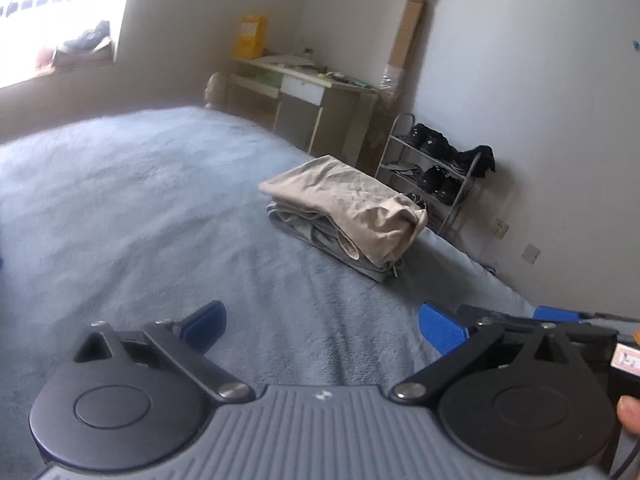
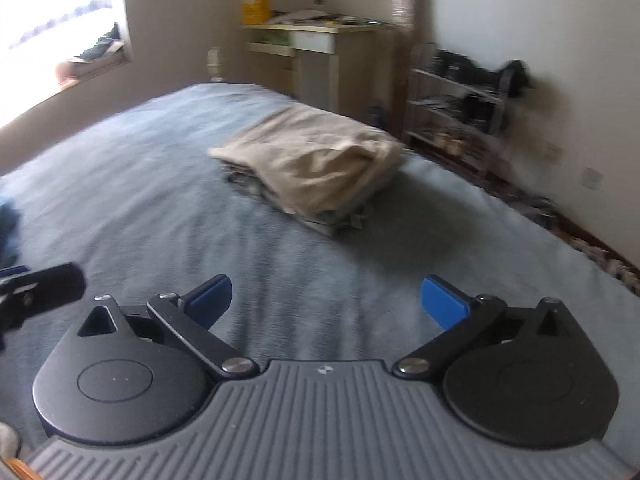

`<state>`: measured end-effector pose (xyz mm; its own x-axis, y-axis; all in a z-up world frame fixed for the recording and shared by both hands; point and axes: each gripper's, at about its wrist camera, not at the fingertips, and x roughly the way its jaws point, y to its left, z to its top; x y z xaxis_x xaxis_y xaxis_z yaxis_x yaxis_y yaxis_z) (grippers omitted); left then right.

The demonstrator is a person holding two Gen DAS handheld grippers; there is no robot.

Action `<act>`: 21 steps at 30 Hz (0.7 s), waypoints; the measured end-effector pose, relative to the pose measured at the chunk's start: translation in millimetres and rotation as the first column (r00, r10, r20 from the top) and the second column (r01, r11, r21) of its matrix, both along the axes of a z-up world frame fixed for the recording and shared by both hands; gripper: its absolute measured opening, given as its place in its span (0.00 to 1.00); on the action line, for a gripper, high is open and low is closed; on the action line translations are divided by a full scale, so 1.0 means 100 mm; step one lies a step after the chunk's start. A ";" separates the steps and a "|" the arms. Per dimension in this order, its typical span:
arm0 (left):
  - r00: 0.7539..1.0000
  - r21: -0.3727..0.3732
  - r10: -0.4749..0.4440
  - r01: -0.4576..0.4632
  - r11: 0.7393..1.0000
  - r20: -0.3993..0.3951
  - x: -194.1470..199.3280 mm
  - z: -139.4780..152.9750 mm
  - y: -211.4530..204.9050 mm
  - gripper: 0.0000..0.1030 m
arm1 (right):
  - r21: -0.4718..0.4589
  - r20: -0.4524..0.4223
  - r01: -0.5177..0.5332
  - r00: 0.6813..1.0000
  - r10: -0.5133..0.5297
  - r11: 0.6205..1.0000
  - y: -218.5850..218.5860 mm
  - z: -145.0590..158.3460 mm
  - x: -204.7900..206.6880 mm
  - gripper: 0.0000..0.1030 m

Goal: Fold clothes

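While both tools hang over the bed [image 1: 120,200], the left gripper [image 1: 322,326] shows its jaws spread wide, blue pads far apart and nothing but blue-grey blanket between them. The right gripper [image 2: 328,300] matches it: jaws wide, empty, bedding below. No earlier look is on offer, so only this stance can be called.

And there is the work: a folded stack of clothes [image 1: 344,212] sits on the bed ahead of both grippers, well clear of the pads, toward the bed's right edge. A beige garment [image 2: 312,160] lies on top, a grey garment [image 1: 304,236] underneath, its edges peeking out at the near side.

In the left view, the right tool's blue pads poke in at the right edge, beside a small red-and-white label [image 1: 626,362] whose print is too blurred to read, and a fingertip [image 1: 630,420] shows just below. A small pale logo [image 1: 321,395] marks the grey body; no letters can be made out.

Beyond the bed stand a desk [image 1: 312,92] with a yellow box [image 1: 250,36], its writing unreadable, a tall cardboard carton [image 1: 408,36] and a shoe rack [image 1: 432,168].
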<state>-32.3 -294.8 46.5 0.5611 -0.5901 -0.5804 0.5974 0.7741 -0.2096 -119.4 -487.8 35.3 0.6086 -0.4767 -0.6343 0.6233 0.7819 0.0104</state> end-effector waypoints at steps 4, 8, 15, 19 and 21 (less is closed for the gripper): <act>0.997 0.061 0.071 -0.072 0.996 0.013 -0.08 -0.04 -0.08 1.00 | 0.003 -0.020 0.050 0.999 -0.050 0.999 -0.01 -0.10 -0.05 0.99; 0.994 0.091 0.109 -0.109 0.990 0.009 -0.07 -0.06 -0.11 1.00 | -0.003 -0.041 0.078 0.996 -0.078 0.997 -0.02 -0.14 -0.08 0.99; 0.992 0.103 0.123 -0.119 0.988 -0.028 -0.07 -0.08 -0.09 1.00 | -0.084 -0.049 0.116 0.992 -0.120 0.990 0.05 -0.16 -0.06 0.99; 0.992 0.155 0.125 -0.123 0.980 0.000 -0.10 -0.10 -0.14 1.00 | -0.120 -0.023 0.097 0.995 -0.101 0.988 0.12 -0.11 -0.08 0.99; 0.993 0.161 0.122 -0.119 0.980 -0.006 -0.11 -0.11 -0.15 1.00 | -0.145 -0.020 0.102 0.994 -0.106 0.984 0.15 -0.09 -0.09 0.99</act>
